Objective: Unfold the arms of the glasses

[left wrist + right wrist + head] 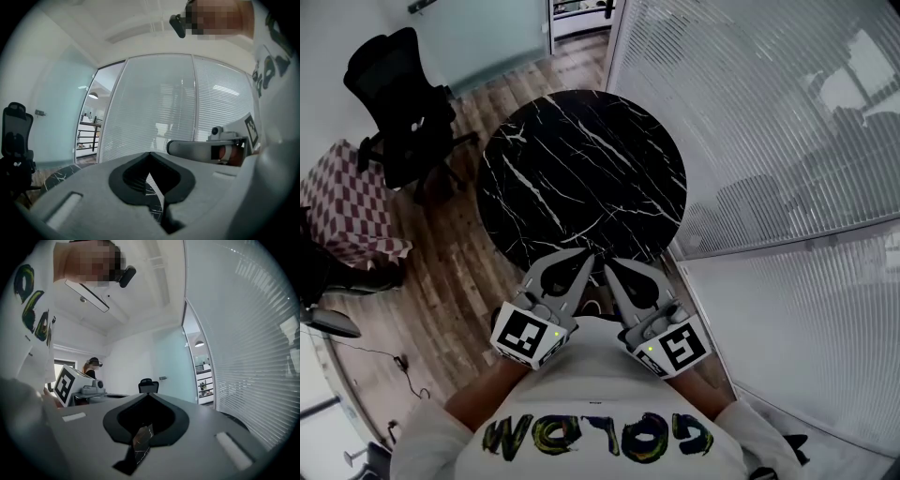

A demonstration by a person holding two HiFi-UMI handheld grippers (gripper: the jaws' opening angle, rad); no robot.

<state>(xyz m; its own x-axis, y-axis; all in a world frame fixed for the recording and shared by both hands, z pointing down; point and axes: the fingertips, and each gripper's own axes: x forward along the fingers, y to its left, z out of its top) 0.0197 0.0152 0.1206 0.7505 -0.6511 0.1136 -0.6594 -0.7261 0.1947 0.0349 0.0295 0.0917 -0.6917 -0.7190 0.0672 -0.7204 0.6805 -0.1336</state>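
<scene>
No glasses show in any view. The round black marble table (pixel 581 169) has a bare top. Both grippers are held up close to the person's chest, above the table's near edge, pointing roughly level with their tips almost touching. My left gripper (pixel 586 256) is shut with nothing between its jaws; its closed tips (pixel 150 153) meet in its own view. My right gripper (pixel 608 267) is shut and empty too, its tips (pixel 147 393) pressed together. Each gripper shows in the other's view: the right gripper (pixel 201 149) and the left gripper (pixel 77 385).
A black office chair (pixel 398 103) stands left of the table, with a checkered seat (pixel 342 211) nearer the left edge. A glass wall with blinds (pixel 769 122) curves close along the table's right side. Another person (pixel 93 366) stands far off.
</scene>
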